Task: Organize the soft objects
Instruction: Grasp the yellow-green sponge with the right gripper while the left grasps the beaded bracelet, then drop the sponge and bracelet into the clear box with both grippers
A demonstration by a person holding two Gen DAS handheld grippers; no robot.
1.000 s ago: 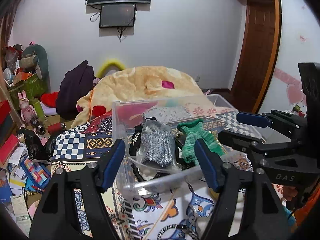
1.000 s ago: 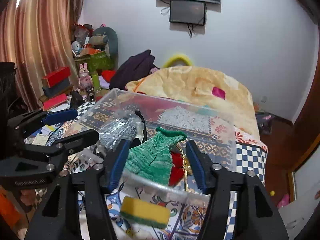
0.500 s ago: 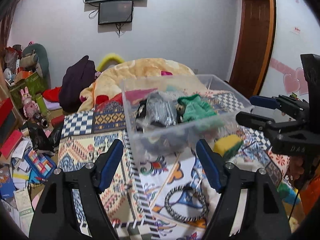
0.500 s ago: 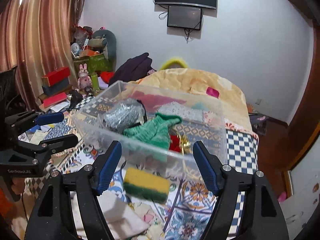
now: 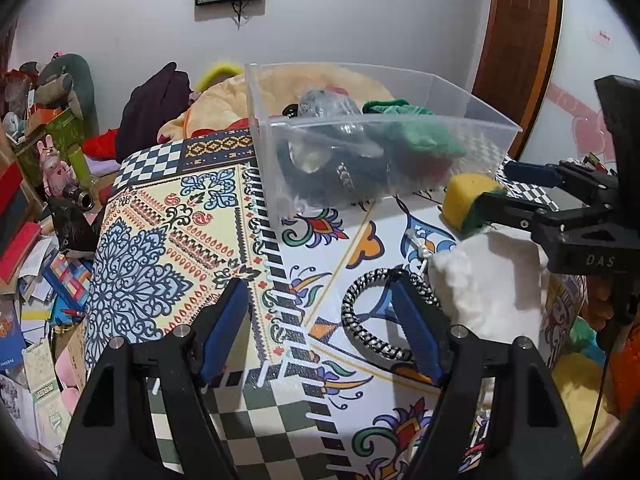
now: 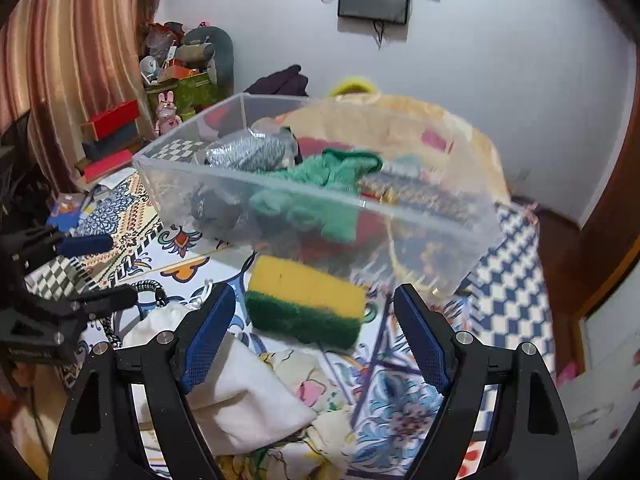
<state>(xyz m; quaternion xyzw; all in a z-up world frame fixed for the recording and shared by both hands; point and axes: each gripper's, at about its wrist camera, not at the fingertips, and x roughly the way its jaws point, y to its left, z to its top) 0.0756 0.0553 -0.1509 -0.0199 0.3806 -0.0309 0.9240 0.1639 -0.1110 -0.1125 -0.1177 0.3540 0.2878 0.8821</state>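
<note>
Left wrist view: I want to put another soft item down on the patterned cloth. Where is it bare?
Bare cloth lies left of the clear bin, out to the cloth's left edge. To the right it is crowded: braided ring, white cloth and sponge sit close together before the bin.

A bed covered with a patterned patchwork cloth [image 5: 168, 240] carries a clear plastic bin [image 5: 360, 168] at the far side, a yellow-and-green sponge [image 6: 306, 304] near it, a white cloth pouch [image 5: 488, 284], and a braided black-and-white ring [image 5: 372, 320] nearest.
</note>
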